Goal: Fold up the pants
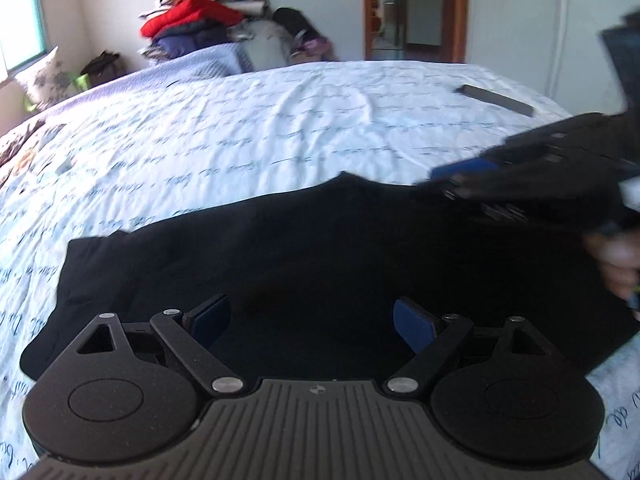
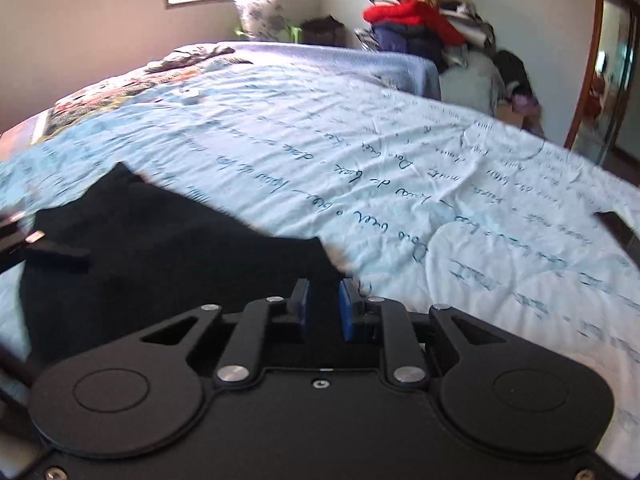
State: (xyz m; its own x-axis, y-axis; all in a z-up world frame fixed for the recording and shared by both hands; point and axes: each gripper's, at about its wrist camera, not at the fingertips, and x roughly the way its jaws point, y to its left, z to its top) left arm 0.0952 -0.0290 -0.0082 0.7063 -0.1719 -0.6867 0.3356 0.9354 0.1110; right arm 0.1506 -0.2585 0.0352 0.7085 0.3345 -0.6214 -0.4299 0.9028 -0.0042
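Black pants (image 1: 320, 248) lie spread on the white bed sheet (image 1: 240, 140). My left gripper (image 1: 312, 320) is open, its blue pads wide apart, hovering over the near part of the pants and holding nothing. My right gripper (image 2: 324, 308) has its pads close together with a fold of the black pants (image 2: 160, 248) between them, near the fabric's right edge. The right gripper also shows in the left wrist view (image 1: 520, 176), blurred, over the right side of the pants. The left gripper's edge shows at the far left of the right wrist view (image 2: 24, 240).
A dark flat object (image 1: 496, 98) lies on the sheet at the far right. A pile of clothes with a red jacket (image 1: 192, 20) stands beyond the bed. A patterned quilt (image 2: 120, 80) covers the far left. A doorway (image 1: 412, 8) is behind.
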